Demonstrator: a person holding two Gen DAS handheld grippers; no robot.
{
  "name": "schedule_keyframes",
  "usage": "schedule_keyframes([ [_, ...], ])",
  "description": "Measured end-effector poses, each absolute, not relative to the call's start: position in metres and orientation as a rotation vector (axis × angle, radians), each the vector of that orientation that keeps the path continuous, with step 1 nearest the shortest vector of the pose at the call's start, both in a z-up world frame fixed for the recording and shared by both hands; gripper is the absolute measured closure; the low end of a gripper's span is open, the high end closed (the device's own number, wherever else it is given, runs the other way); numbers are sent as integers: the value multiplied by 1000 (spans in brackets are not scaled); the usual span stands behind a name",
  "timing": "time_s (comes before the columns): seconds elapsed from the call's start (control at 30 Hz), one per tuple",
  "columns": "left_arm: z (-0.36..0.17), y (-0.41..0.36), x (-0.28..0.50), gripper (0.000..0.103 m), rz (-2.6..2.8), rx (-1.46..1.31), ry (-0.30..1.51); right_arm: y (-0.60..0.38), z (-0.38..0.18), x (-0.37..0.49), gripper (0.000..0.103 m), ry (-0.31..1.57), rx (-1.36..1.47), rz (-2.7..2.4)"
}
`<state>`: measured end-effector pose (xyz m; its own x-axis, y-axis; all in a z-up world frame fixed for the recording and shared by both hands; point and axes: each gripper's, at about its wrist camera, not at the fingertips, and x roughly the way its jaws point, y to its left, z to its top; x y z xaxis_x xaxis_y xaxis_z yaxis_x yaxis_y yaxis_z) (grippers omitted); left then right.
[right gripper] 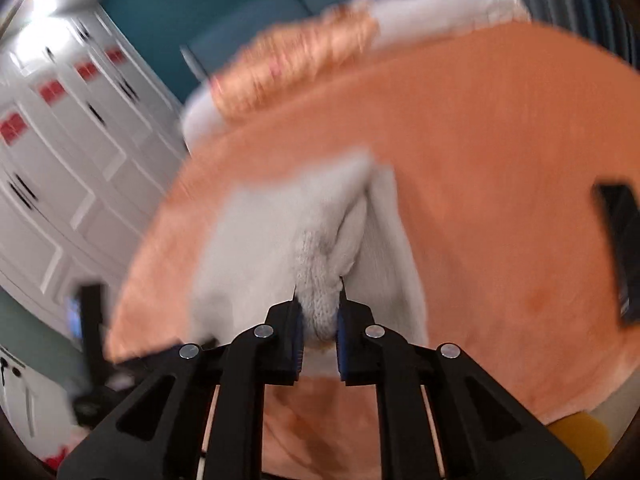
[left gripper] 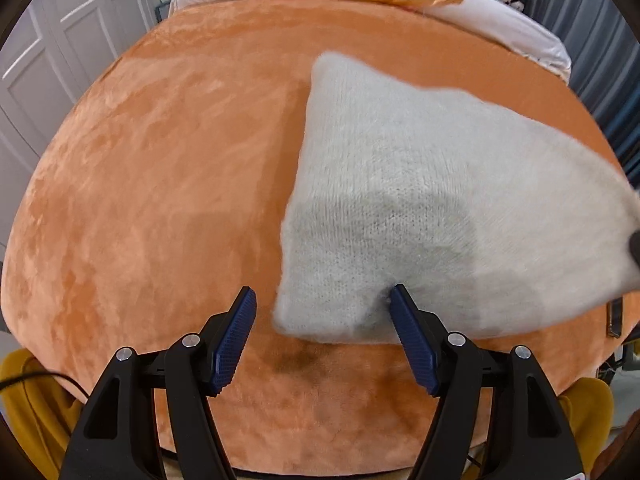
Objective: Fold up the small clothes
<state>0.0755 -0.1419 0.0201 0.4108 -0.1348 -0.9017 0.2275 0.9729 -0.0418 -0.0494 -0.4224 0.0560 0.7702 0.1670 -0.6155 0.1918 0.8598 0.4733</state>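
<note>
The grey knit garment (left gripper: 420,200) is lying on the orange blanket (left gripper: 160,200), stretching ahead and rightward of the spread left gripper (left gripper: 322,340); the right gripper (right gripper: 319,328) is pinching its bunched edge, nearer.

White panelled wardrobe doors (left gripper: 60,40), teal wall (right gripper: 224,12)
</note>
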Motion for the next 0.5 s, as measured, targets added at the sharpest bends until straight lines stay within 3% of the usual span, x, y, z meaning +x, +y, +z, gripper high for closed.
schedule_keyframes([
  [0.13, 6, -148, 78, 34, -217, 129, 1158, -435, -43, -23, 91, 1031, 549, -100],
  [0.3, 23, -145, 75, 36, -234, 61, 1159, -432, -10, -29, 82, 934, 558, -106],
  [0.4, 34, -146, 79, 35, -248, 23, 1155, -424, 0, -26, 64, 925, 503, -109],
  [0.47, 40, -151, 84, 32, -252, 8, 1148, -421, 2, -21, 47, 925, 469, -117],
  [0.5, 41, -154, 87, 31, -249, 5, 1142, -419, 0, -18, 47, 930, 464, -118],
])
